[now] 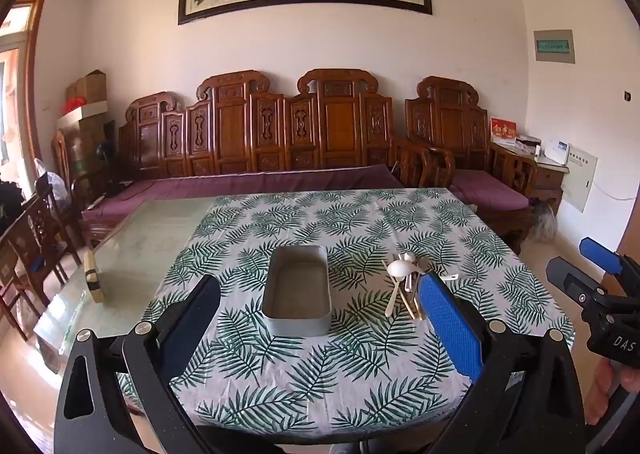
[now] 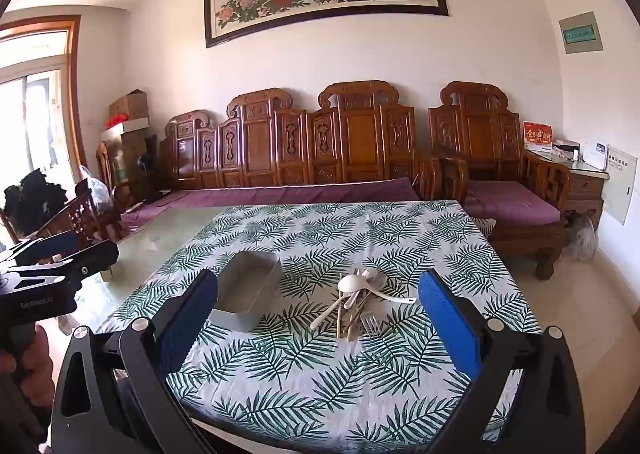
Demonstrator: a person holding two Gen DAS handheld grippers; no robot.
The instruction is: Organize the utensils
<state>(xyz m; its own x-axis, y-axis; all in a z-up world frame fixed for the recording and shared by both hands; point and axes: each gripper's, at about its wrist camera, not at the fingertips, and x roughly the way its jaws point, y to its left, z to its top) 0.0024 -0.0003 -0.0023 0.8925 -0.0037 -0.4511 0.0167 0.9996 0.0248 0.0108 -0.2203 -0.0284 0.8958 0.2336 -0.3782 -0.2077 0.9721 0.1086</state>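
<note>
A table is seen covered over most of its top by a leaf-print cloth [image 1: 360,221], with a bare glass strip [image 1: 160,230] left along its left edge; on the cloth, about midway between the left and right edges and nearer the near edge than the far one, a grey box [image 1: 298,290] is set with its long side running away from the cameras, and nothing can be seen inside it; just beside it, toward the right edge of the table, a heap of utensils [image 2: 356,302] is piled crosswise, apart from the box and not touching it; in the heap a white spoon [image 2: 347,284] lies on top, a metal fork [image 2: 370,324] is at the near end, and several pale handles are crossed beneath, the count of which cannot be told; the left gripper [image 1: 320,318] is held above the near edge of the table with its 2 fingers spread wide and nothing between them, the box lying in line with the gap; the right gripper [image 2: 318,314] is held likewise above the near edge, its jaws wide apart and empty, the heap lying in line with the gap; a block [image 1: 93,277] lies on the glass strip near the left edge; a carved wooden bench [image 2: 304,149] stands beyond the far edge.
</note>
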